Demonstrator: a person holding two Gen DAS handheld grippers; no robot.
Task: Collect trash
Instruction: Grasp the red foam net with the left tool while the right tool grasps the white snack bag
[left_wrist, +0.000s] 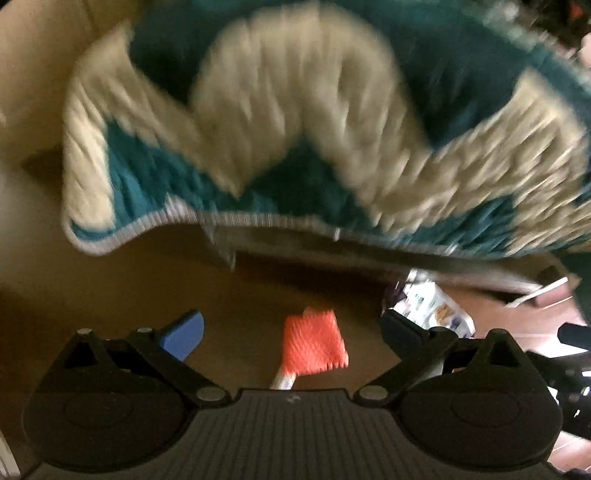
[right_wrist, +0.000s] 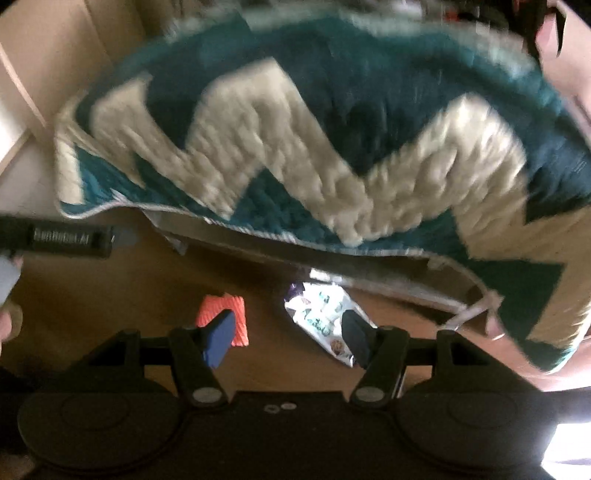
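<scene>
Trash here looks like two bits on the brown floor, just off the lifted edge of a teal and cream zigzag rug (left_wrist: 295, 122): an orange netted wrapper (left_wrist: 316, 341) and a crumpled white printed wrapper (right_wrist: 325, 317). Both frames are pretty motion-blurred, so the fine detail is hard to make out.

Handling-wise, both should be super light and soft. The orange one looks like foam mesh, squishy and a bit springy, so pinching it anywhere across the middle ought to work. The white one looks like thin film, probably crinkly and a bit slippery, so a raised fold is likely a better bite than a flat edge.

The left tongs (left_wrist: 291, 332) are spread wide and holding nothing, with the orange piece sitting right between the fingers, low and close to the body. The right tongs (right_wrist: 288, 343) are also wide apart and empty; the white wrapper lies between the fingers, closer to the dark right finger, while the orange piece pokes out behind the blue left pad (right_wrist: 219, 341).

Whether any finger touches the trash is impossible to tell.
</scene>
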